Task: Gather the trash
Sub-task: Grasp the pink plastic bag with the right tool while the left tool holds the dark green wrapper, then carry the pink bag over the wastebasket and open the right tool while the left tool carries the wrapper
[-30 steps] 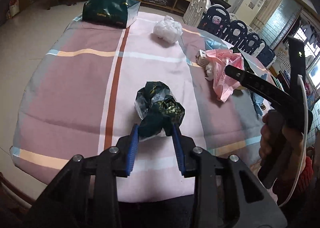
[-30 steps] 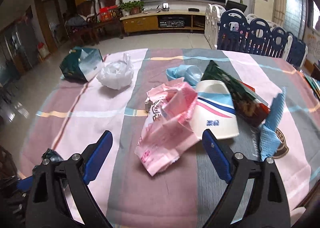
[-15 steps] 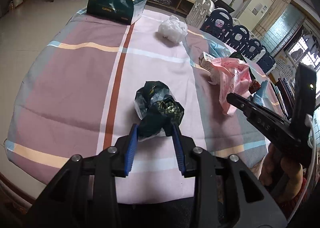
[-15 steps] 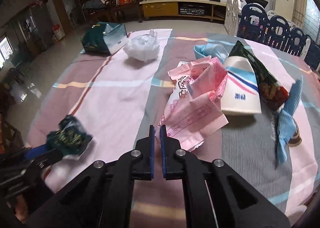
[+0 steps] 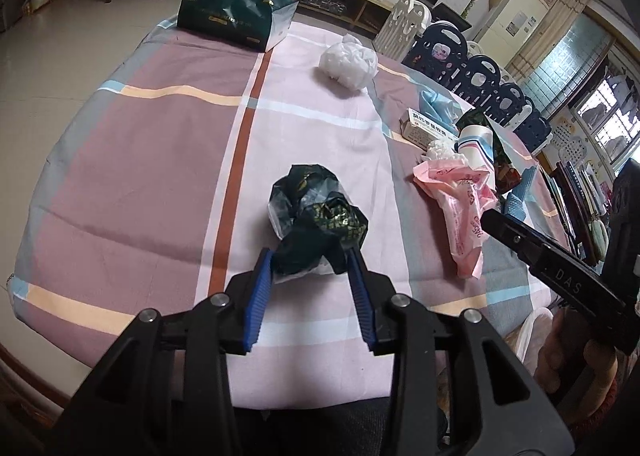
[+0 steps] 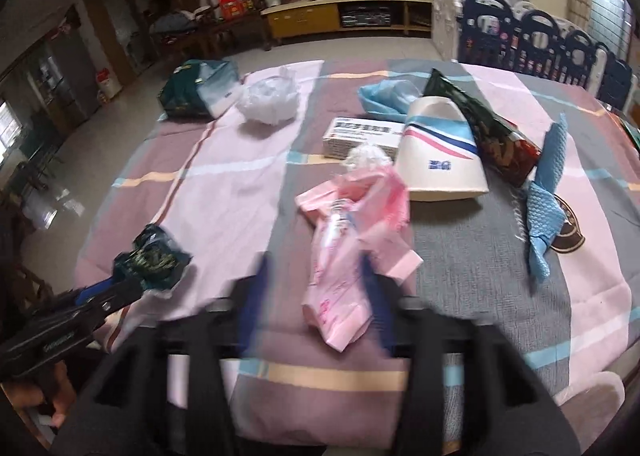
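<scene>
My left gripper (image 5: 310, 262) is shut on a crumpled dark green plastic bag (image 5: 316, 216) and holds it over the near part of the table; it also shows in the right wrist view (image 6: 154, 258). My right gripper (image 6: 316, 292) is blurred with motion, its blue fingers (image 6: 254, 292) parted on either side of a pink plastic bag (image 6: 348, 240) lying on the cloth. The same pink plastic bag (image 5: 460, 196) shows in the left wrist view, with the right gripper's tip beside it.
The checked tablecloth (image 5: 168, 144) also carries a dark green paper bag (image 5: 236, 14), a white plastic bag (image 5: 348, 62), a small box (image 6: 362, 136), a paper cup (image 6: 440, 156), a snack packet (image 6: 488, 132) and a blue cloth (image 6: 548, 192). Blue and white chairs (image 6: 540, 36) stand behind.
My right gripper has gone from shut to open and has come forward to the pink bag, which has shifted and bunched up. My left gripper keeps hold of the dark green bag.
</scene>
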Available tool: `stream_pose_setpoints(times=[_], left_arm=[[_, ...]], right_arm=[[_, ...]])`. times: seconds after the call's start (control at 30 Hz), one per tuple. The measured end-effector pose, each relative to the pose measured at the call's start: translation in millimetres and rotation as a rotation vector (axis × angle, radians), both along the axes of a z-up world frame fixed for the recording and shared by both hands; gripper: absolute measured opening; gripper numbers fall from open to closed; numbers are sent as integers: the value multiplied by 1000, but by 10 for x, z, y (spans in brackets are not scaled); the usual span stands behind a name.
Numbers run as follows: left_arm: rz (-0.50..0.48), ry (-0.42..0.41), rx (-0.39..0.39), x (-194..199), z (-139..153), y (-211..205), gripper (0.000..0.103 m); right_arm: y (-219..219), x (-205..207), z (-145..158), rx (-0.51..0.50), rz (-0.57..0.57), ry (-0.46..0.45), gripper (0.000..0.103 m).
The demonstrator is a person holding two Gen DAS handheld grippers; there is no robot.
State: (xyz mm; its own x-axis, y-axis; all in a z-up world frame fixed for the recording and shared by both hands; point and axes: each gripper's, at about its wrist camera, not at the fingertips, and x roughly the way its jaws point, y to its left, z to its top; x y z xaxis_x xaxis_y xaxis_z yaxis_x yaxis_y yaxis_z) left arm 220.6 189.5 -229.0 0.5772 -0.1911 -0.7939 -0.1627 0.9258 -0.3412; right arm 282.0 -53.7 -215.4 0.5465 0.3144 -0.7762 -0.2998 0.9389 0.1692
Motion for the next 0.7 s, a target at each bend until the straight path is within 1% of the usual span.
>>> stream_pose_setpoints(times=[0.03, 0.07, 0.1, 0.17, 0.2, 0.23, 0.3, 0.33, 0.37, 0.4, 0.43, 0.5, 0.6, 0.7], left_arm=[[2, 0, -4, 2, -3, 8, 43], [6, -1, -8, 1, -3, 17, 43], [9, -2, -13, 2, -2, 26, 46], [14, -2, -23, 3, -6, 44, 51], [20, -3, -27, 1, -7, 53, 55], [26, -4, -31, 1, -7, 67, 58], [37, -5, -46, 6, -14, 101, 60], [44, -4, -55, 9, -21, 121, 63], [51, -2, -63, 9, -30, 137, 64], [57, 0, -70, 16, -37, 151, 65], [59, 2, -74, 21, -42, 152, 66], [50, 6, -66, 33, -45, 125, 69], [31, 4, -42, 42, -41, 67, 72], [15, 12, -35, 66, -60, 18, 73]], right_arm=[[-22, 24, -12, -10, -34, -13, 73], [-29, 60, -28, -17, -58, -20, 74], [-33, 96, -43, -24, -63, -18, 74], [17, 215, -95, -64, -64, -18, 75], [43, 262, -121, -84, -59, -18, 75], [79, 323, -157, -110, -53, -14, 75], [136, 391, -226, -126, -27, 8, 74], [166, 395, -254, -128, -11, 18, 71], [195, 376, -278, -135, 4, 20, 59], [219, 343, -304, -144, 12, 21, 52], [228, 304, -319, -146, 20, 17, 51], [213, 220, -328, -128, 39, 14, 42], [201, 95, -300, -108, 72, 21, 36], [211, -66, -261, -87, 113, 38, 34]])
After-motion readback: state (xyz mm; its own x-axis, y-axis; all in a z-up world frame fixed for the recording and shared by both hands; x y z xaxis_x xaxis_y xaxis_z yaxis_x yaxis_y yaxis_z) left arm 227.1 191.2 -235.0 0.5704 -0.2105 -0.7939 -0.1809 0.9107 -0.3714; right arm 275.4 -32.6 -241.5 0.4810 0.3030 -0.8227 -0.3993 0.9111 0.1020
